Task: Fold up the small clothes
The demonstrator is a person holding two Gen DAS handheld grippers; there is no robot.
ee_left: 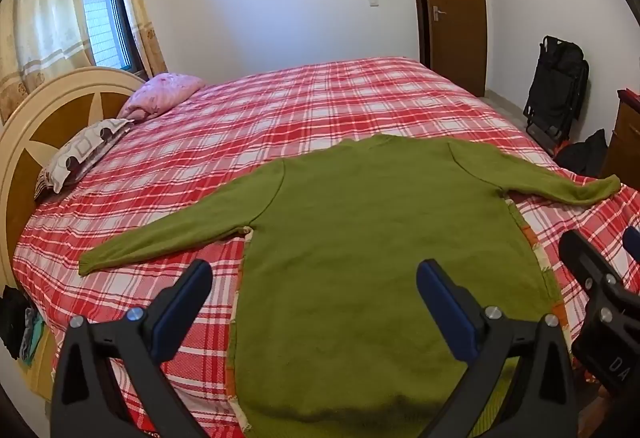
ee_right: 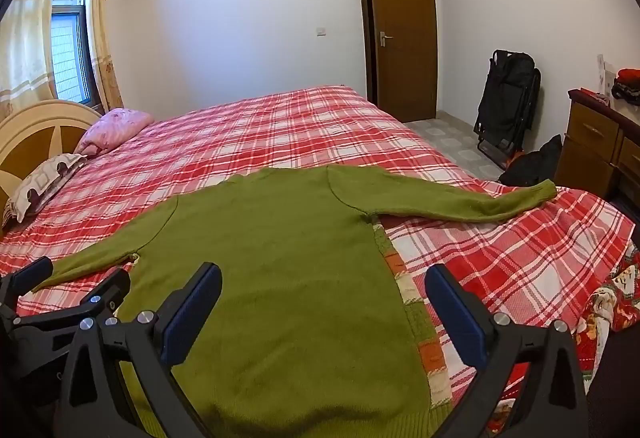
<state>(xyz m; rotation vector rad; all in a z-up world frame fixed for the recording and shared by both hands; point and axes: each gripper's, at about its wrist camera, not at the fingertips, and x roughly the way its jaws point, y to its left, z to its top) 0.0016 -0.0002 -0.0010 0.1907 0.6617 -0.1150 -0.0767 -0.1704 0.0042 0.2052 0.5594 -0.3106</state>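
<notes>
Headboard: cream and brown wooden headboard [ee_left: 36,125], far left of both fingers' reach, partly cut off by the frame edge.
Pillows: a grey patterned pillow [ee_left: 80,153] and a pink floral pillow [ee_left: 160,97] lie beside the headboard, well ahead and left of the left fingers.
Left gripper: black two-finger left gripper with blue pads [ee_left: 314,310], fingers spread wide, holding nothing; its bases hide the sweater's near corners.
Sweater: olive-green knitted long-sleeved sweater [ee_left: 360,238] lies flat on the red and white plaid bedspread [ee_left: 320,97], sleeves stretched out to both sides; the body runs between and ahead of the left fingers. A multicoloured patchwork edge peeks out along its sides, too little showing to tell what it belongs to.
Right gripper: matching black right gripper [ee_right: 324,312], fingers also wide apart and empty, straddling the sweater's right edge; the hem below is cut off.
Door: brown wooden door [ee_right: 404,33], far ahead.
Far right: a black folded frame [ee_right: 508,105] leans on the wall, hard to identify.
</notes>
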